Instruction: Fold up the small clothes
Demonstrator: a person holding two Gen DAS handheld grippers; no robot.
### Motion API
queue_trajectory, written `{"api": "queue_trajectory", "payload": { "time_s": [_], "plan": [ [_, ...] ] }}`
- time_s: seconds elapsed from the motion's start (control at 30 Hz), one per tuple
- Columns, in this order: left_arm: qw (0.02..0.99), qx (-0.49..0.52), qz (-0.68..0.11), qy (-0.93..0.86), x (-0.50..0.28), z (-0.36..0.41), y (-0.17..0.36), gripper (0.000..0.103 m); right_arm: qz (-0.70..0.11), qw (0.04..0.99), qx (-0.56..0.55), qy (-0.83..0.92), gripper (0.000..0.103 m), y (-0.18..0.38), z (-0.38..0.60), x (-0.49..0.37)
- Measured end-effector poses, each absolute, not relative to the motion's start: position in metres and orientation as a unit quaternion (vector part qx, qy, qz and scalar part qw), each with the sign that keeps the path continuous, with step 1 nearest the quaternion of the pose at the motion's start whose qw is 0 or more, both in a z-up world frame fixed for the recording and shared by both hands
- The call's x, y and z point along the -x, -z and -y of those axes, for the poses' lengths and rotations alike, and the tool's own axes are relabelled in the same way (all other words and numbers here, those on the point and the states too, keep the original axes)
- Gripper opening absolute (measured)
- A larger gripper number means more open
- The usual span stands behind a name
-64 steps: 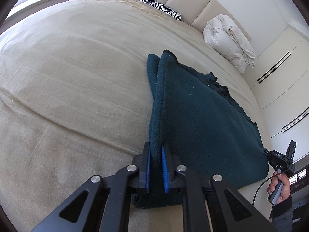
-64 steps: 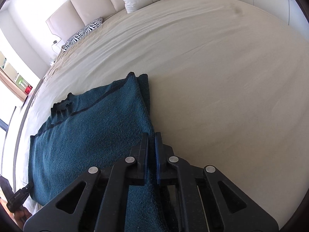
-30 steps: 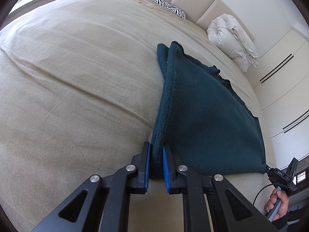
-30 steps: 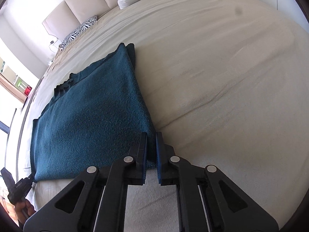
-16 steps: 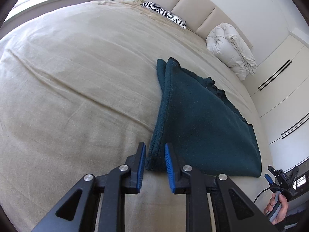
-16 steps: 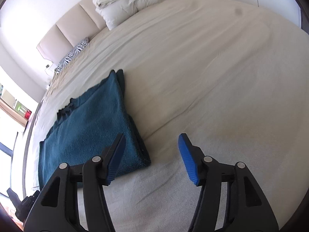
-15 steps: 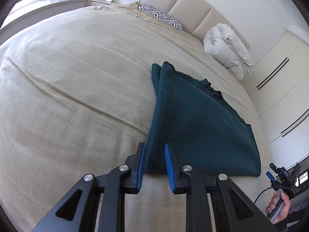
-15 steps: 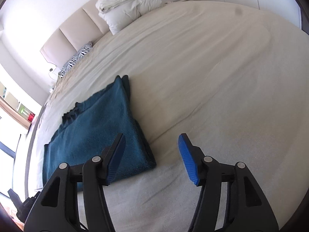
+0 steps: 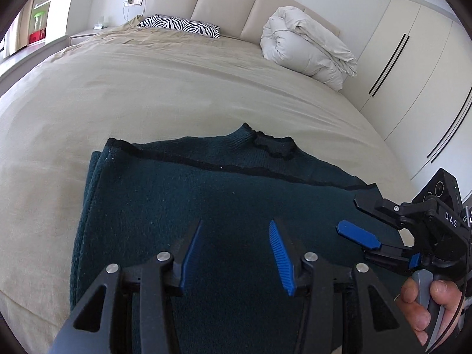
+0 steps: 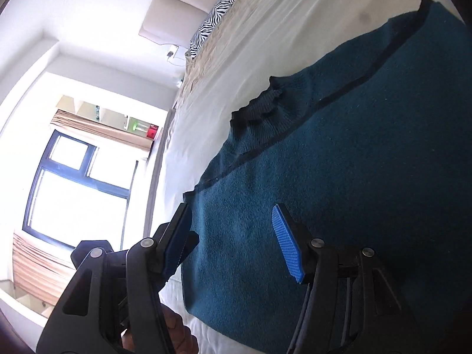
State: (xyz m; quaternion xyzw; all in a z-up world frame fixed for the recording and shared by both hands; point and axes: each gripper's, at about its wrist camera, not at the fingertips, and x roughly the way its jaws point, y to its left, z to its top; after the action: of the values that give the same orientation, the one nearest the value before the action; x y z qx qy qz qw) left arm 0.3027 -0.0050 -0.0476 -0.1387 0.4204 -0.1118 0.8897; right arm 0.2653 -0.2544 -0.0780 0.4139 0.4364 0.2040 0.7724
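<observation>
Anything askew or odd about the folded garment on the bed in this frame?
Slightly. The dark teal sweater lies folded on the bed, but its top layer stops short, leaving the collar and a strip of lower layer exposed. No damage shows.

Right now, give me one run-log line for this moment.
step: fold laid | sweater: folded on bed | left gripper: open, just opening, nothing between | right gripper: open

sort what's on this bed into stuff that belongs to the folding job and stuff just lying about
Part of the job: teal sweater, left gripper, right gripper.

Just lying about: zebra pillow, white duvet.
</observation>
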Motion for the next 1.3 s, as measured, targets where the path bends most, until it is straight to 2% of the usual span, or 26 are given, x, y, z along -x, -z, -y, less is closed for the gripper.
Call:
{"api": "queue_trajectory", "payload": {
  "time_s": [0.07,0.1,0.17,0.23,0.27,0.3,0.4,0.43,0.47,0.53,0.57,0.6,0.63,0.67,0.7,0.73,0.83,0.9,0.93,1.0,1.1,1.3],
  "plan": [
    [0.881,0.146,-0.44,0.1,-0.314,-0.009,0.065,0.048,-0.441,0.768,-0.422,-0.194,0.047,0.092,0.254,-0.277],
    [0.876,0.157,-0.444,0.102,-0.315,-0.019,0.075,0.043,-0.437,0.765,-0.431,-0.194,0.044,0.098,0.261,-0.28],
    [0.874,0.19,-0.428,0.132,-0.309,-0.039,0.087,0.034,-0.431,0.757,-0.452,-0.193,0.03,0.106,0.282,-0.286],
    [0.867,0.212,-0.426,0.146,-0.304,-0.053,0.092,0.024,-0.412,0.76,-0.468,-0.186,0.028,0.108,0.311,-0.285],
    [0.865,0.218,-0.428,0.143,-0.302,-0.059,0.094,0.012,-0.401,0.764,-0.472,-0.179,0.028,0.108,0.326,-0.286],
    [0.862,0.229,-0.43,0.139,-0.301,-0.066,0.097,0.006,-0.393,0.771,-0.474,-0.164,0.028,0.108,0.343,-0.284],
    [0.845,0.286,-0.426,0.15,-0.297,-0.088,0.106,0.006,-0.364,0.77,-0.508,-0.125,0.023,0.116,0.397,-0.272],
    [0.846,0.289,-0.425,0.144,-0.295,-0.091,0.105,0.006,-0.362,0.769,-0.516,-0.105,0.012,0.118,0.41,-0.267],
    [0.847,0.288,-0.425,0.139,-0.292,-0.092,0.103,0.006,-0.36,0.776,-0.512,-0.08,0.009,0.114,0.421,-0.26],
    [0.848,0.29,-0.427,0.119,-0.284,-0.096,0.098,0.006,-0.358,0.8,-0.481,-0.008,0.014,0.101,0.439,-0.241],
    [0.849,0.292,-0.426,0.11,-0.277,-0.097,0.092,0.008,-0.354,0.8,-0.485,0.004,0.014,0.096,0.445,-0.231],
    [0.853,0.294,-0.419,0.103,-0.269,-0.095,0.085,0.025,-0.346,0.796,-0.497,0.002,0.015,0.092,0.449,-0.219],
    [0.86,0.292,-0.407,0.098,-0.258,-0.091,0.077,0.038,-0.336,0.796,-0.503,-0.005,0.017,0.086,0.444,-0.207],
    [0.867,0.287,-0.395,0.097,-0.248,-0.083,0.069,0.059,-0.331,0.801,-0.498,-0.02,0.017,0.079,0.434,-0.197],
    [0.874,0.277,-0.387,0.1,-0.238,-0.072,0.062,0.069,-0.331,0.805,-0.49,-0.046,0.017,0.073,0.419,-0.188],
    [0.878,0.261,-0.387,0.107,-0.228,-0.057,0.058,0.072,-0.335,0.804,-0.485,-0.077,0.017,0.069,0.398,-0.183],
    [0.879,0.215,-0.406,0.128,-0.213,-0.017,0.059,0.074,-0.379,0.788,-0.456,-0.165,0.018,0.072,0.315,-0.173],
    [0.876,0.188,-0.423,0.139,-0.205,0.004,0.067,0.074,-0.417,0.771,-0.434,-0.208,0.021,0.085,0.263,-0.173],
    [0.872,0.178,-0.433,0.144,-0.202,0.011,0.073,0.074,-0.435,0.764,-0.421,-0.222,0.026,0.093,0.243,-0.173],
    [0.872,0.158,-0.443,0.134,-0.199,0.016,0.082,0.072,-0.467,0.756,-0.403,-0.22,0.026,0.112,0.222,-0.175],
    [0.872,0.144,-0.45,0.129,-0.199,0.012,0.087,0.065,-0.457,0.743,-0.444,-0.207,0.025,0.133,0.241,-0.174],
    [0.874,0.118,-0.454,0.123,-0.199,0.013,0.092,0.063,-0.386,0.777,-0.486,-0.099,0.025,0.124,0.338,-0.149]
  ]
}}
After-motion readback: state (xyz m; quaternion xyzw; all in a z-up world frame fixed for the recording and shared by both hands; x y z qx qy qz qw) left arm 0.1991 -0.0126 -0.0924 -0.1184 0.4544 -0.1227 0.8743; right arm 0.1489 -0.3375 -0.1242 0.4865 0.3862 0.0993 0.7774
